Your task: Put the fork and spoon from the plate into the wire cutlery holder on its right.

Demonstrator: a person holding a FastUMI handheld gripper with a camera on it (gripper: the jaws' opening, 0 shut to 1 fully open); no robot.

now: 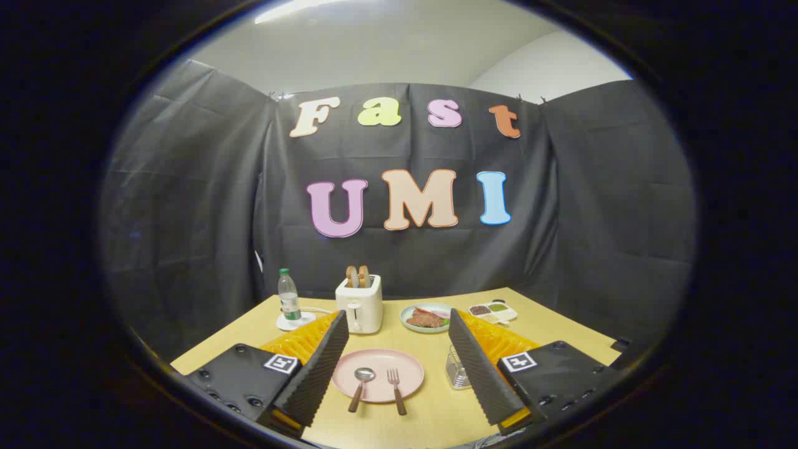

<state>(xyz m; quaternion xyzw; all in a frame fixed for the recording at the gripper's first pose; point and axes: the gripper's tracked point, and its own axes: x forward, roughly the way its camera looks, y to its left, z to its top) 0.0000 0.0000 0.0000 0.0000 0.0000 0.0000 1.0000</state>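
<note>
Reaching for the cutlery, nothing grasped yet.
Claw (397, 368) wide open, empty; spoon (361, 386) and fork (395, 390) on the plate (378, 363) between its fingers; next, close on one.

Bottle (288, 295), toaster (359, 304), food dish (426, 317), condiment tray (493, 310) on table (548, 324).

Spoon (361, 386) and fork (395, 390) lie side by side on pink plate (378, 365), wire holder (457, 371) just right.

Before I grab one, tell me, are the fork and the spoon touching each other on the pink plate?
Apart. The gripper view shows bare pink plate between the spoon and fork, lying side by side. The open tongs hold nothing.
</note>
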